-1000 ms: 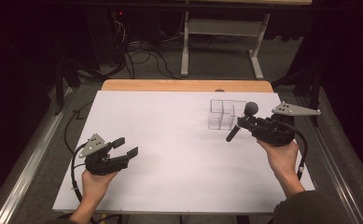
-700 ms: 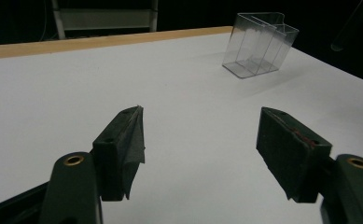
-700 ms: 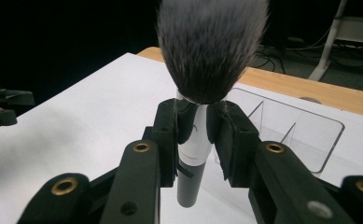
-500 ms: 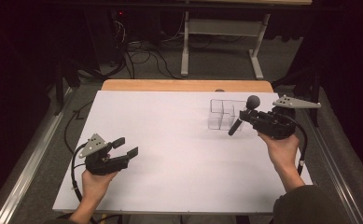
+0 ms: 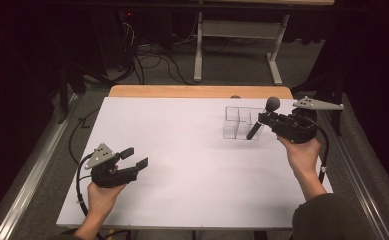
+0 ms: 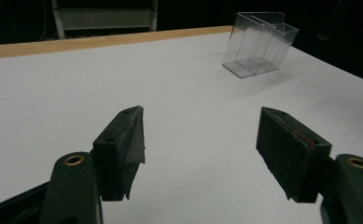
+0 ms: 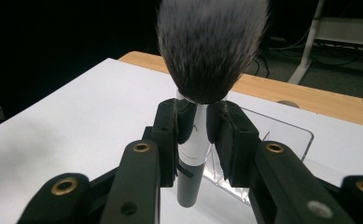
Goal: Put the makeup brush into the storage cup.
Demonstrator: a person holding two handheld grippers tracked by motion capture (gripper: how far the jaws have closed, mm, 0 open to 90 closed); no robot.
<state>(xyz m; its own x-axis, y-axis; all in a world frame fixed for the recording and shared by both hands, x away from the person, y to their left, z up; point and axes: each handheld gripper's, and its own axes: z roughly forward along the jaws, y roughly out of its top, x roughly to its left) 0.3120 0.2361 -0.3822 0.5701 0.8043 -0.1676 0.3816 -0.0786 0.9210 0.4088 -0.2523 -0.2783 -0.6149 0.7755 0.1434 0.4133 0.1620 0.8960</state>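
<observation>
A makeup brush [image 5: 272,104] with a dark fluffy head and a silver and black handle is held in my right gripper [image 5: 265,120], which is shut on the handle just below the bristles. It hangs tilted, head up, its handle end low beside the right side of a clear plastic organizer [image 5: 234,122] at the table's right rear. In the right gripper view the brush [image 7: 212,46] stands upright between the pads [image 7: 170,135], with the organizer [image 7: 282,135] behind. My left gripper [image 5: 134,157] rests open and bare near the front left; the left gripper view shows its fingers [image 6: 123,144] wide apart, facing the organizer [image 6: 258,44].
The white table top [image 5: 182,150] has a wooden strip [image 5: 197,91] along its far edge. Beyond it stand a desk frame [image 5: 237,30] and cables [image 5: 147,55] on a dark floor. Metal rails run along both sides of the table.
My right gripper has carried the brush a little up and toward the table's far edge, close by the organizer. The left gripper has stayed put.
</observation>
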